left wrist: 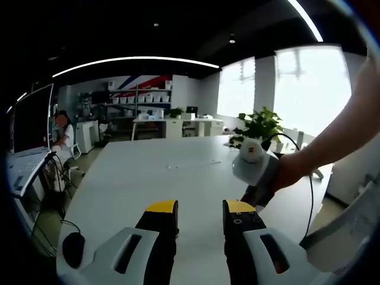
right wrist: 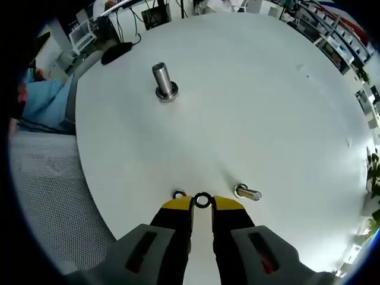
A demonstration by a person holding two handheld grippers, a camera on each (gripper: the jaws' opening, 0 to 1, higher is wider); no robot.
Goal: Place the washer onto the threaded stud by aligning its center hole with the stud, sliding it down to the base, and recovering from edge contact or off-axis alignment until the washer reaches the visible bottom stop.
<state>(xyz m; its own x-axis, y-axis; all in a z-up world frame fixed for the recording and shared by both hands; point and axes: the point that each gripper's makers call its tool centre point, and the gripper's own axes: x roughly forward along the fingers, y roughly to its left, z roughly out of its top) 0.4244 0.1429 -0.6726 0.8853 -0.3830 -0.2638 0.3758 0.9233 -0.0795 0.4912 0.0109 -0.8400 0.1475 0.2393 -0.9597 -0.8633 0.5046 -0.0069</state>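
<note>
A steel threaded stud (right wrist: 162, 77) stands upright on the white table (right wrist: 267, 107), with a ring-like base (right wrist: 167, 93) at its foot. It is well ahead of my right gripper (right wrist: 202, 203). That gripper's yellow-tipped jaws are shut on a small black washer (right wrist: 202, 199), held at the very tips just above the table. A second small ring (right wrist: 179, 194) lies just left of the tips, and a short bolt (right wrist: 247, 192) lies on its side to the right. My left gripper (left wrist: 200, 208) hovers open over the table with nothing between its jaws. The right gripper (left wrist: 256, 165) shows ahead of it, in a person's hand.
A dark mouse (right wrist: 116, 52) lies beyond the stud near the far table edge, with a cable running from it. A grey mesh chair (right wrist: 47, 178) and a person's blue sleeve (right wrist: 41, 98) are on the left. A potted plant (left wrist: 259, 126), desks and shelves stand beyond the table.
</note>
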